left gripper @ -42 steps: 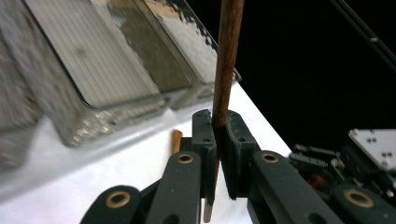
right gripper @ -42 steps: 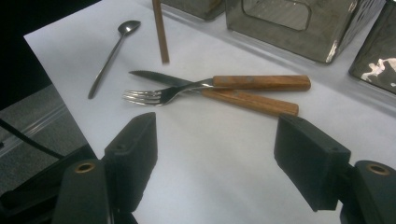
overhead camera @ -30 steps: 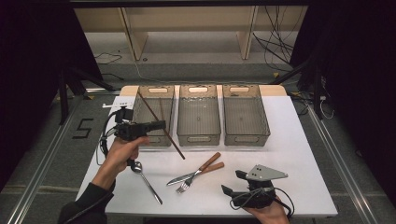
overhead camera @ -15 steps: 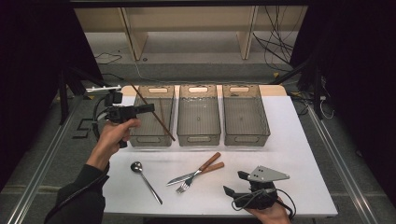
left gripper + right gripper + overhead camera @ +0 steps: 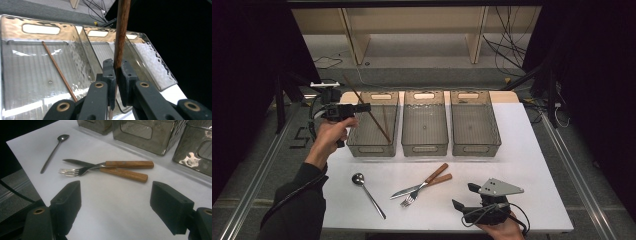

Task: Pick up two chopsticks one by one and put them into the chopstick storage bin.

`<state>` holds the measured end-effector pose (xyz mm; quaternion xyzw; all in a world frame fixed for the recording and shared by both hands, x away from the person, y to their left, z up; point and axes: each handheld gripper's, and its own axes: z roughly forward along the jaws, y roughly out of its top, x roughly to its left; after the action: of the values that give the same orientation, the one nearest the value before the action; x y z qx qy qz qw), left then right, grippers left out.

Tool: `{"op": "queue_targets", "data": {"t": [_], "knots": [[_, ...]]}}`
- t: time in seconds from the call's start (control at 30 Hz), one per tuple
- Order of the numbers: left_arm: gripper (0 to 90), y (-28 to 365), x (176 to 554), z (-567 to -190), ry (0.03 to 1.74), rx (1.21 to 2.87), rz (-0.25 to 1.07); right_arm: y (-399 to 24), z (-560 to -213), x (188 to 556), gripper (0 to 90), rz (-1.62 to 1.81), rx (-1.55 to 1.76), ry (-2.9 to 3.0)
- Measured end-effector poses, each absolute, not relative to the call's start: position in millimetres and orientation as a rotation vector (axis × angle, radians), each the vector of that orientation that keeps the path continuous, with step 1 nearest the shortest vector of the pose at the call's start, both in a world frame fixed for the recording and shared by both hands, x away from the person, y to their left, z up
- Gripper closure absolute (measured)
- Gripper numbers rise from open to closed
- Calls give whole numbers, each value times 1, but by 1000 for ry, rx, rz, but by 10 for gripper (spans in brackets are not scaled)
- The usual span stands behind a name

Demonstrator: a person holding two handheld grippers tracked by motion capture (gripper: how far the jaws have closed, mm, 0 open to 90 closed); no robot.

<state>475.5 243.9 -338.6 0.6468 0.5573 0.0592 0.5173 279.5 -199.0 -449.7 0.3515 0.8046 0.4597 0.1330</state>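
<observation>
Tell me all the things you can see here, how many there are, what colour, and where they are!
Bins: three, clear smoky grey, in a row at the table's far side.
Chopsticks: two, brown; one held above the left bin, one lying inside it.
Spoon: one, silver, front left of the table.
Knife: one, wooden handle, front middle.
Fork: one, wooden handle, crossing the knife.
Table: one, white.
Left gripper: black, shut on a chopstick.
Right gripper: black, open, near the fork.
</observation>
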Motion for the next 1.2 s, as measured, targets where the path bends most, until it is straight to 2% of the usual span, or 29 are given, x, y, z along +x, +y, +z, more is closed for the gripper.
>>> {"op": "queue_targets", "data": {"t": [1.2], "knots": [[838,231,496,-375,1429,1651,113,-199,-451,279,256,1335,1011,2339]]}}
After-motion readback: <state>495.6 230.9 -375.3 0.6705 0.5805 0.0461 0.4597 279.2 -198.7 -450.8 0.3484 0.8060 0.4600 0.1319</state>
